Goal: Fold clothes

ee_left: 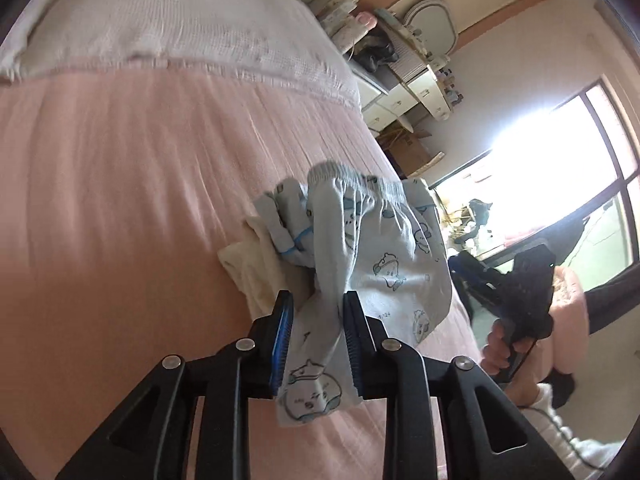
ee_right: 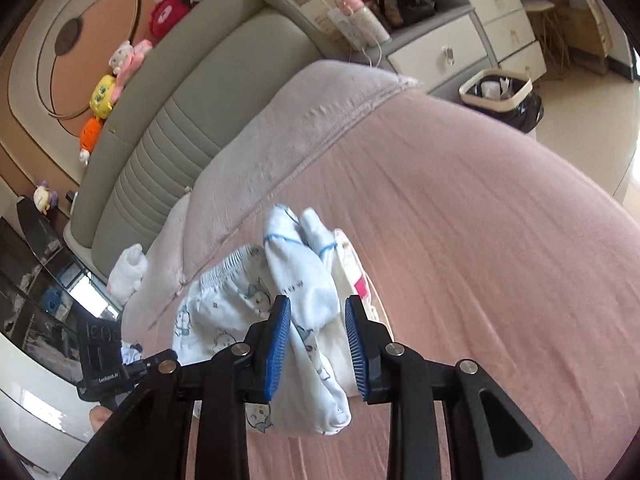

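Light blue printed pants (ee_left: 384, 264) lie bunched on the pink bed sheet (ee_left: 120, 200), on top of a small pale blue garment (ee_left: 288, 216) and a cream one (ee_left: 256, 276). My left gripper (ee_left: 318, 320) stands open a little over the near end of the pants, and a fold of that cloth lies loose between its blue pads. In the right wrist view the same pants (ee_right: 216, 320) and the pale blue garment (ee_right: 296, 264) form one pile. My right gripper (ee_right: 318, 320) is likewise open, with a fold of pants hanging slack between its jaws.
A hand (ee_left: 500, 348) holds the right gripper's handle beyond the bed's edge. A grey-white blanket (ee_right: 304, 120) covers the head end below a padded headboard (ee_right: 180, 100) lined with plush toys. Drawers (ee_right: 440, 48) and a lined bin (ee_right: 496, 88) stand beside the bed.
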{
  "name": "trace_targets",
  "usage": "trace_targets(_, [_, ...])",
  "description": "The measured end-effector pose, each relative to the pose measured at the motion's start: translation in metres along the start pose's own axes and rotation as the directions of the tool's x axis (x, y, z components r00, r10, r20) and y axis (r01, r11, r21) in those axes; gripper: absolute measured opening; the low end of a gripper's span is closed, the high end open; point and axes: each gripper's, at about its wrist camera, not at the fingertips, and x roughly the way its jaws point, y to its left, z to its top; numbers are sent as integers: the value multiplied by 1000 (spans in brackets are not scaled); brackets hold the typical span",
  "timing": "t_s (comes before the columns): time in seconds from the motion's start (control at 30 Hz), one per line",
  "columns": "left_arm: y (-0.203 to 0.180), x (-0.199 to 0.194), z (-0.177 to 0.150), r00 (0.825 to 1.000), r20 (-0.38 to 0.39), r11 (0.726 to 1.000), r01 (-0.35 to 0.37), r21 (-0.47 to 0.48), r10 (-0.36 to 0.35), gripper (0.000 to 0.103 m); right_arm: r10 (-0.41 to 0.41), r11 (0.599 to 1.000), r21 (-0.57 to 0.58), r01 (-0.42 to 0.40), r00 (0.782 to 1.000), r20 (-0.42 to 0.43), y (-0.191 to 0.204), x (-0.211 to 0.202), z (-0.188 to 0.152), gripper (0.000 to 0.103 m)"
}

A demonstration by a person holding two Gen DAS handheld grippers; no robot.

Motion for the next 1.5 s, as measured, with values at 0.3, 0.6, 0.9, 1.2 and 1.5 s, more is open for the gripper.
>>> trace_targets(0.3, [-52,82,9,979,-168,911,-36,411,115,23,-103,946,-324,37,976,-191,73,64,-28,23])
trace_targets(0.6, [-31,12,10,997,-66,939,53,339,-33,27,-158,934,-341,105,979,-131,65,19,-27,13])
trace_targets(0.9, [-55,70,-19,948,-136,712,-118,692,288,64,-328,789,-584,192,935,-137,113,64,-69,59])
trace_targets(1.2, [-24,-64,-24,977,-63,862,-148,484,203,65,-302,860,-448,243,951,-64,116,-42,-78,53])
trace_targets(1.5, [-88,-220,-39,977,83,904,-212,370,196,79,-108,862,-492,125,992,63,286,-119,-109,79])
